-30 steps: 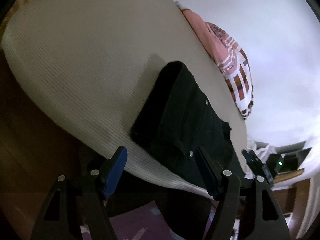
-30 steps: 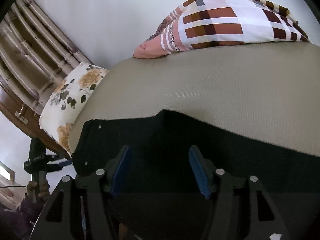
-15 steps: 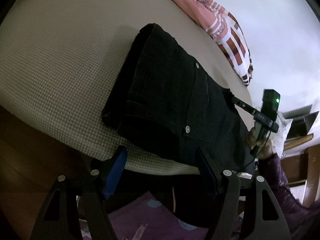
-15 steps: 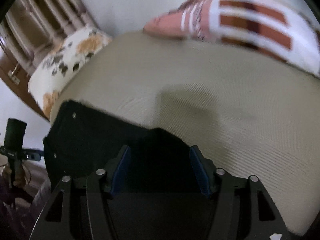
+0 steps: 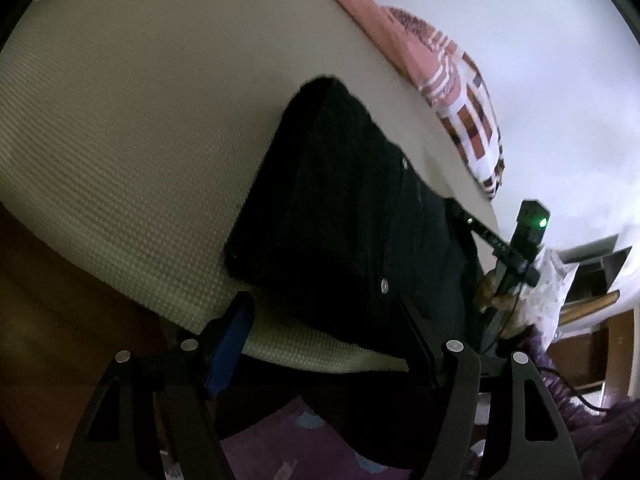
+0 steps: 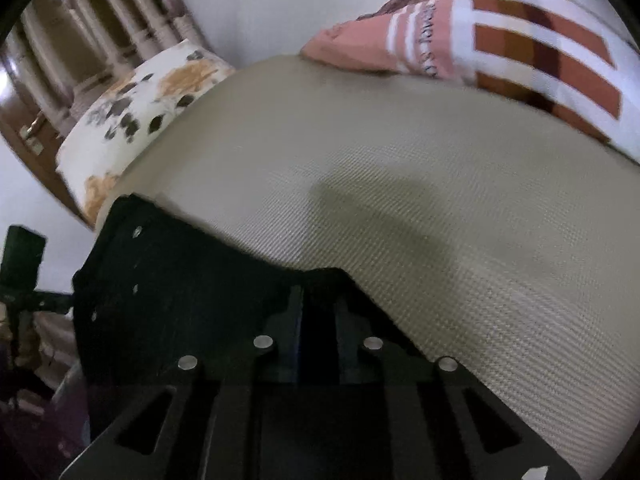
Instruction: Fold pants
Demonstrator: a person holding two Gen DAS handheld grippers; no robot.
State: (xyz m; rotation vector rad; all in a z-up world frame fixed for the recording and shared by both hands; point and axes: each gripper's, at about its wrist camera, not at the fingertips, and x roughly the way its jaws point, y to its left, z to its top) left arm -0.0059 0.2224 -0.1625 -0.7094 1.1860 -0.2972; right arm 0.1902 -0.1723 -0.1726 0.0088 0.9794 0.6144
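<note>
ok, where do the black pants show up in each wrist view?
Left wrist: black pants centre, running down-right over the bed's near edge.
Right wrist: black pants lower left, their edge pinched in the right gripper.
Shared landmark: checked pink pillow at the beige bed's far side.

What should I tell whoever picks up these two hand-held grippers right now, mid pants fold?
Right hand-held gripper: jaws have just been closing and are now pinched on the near edge of the black pants.
Left hand-held gripper: open, holding nothing, at the bed's near edge by the pants' other end.
Pants lie flat, already folded into a narrow strip on the beige bed cover, with part hanging over the bed's edge.
Left: grip with the left, then fold again.
</note>
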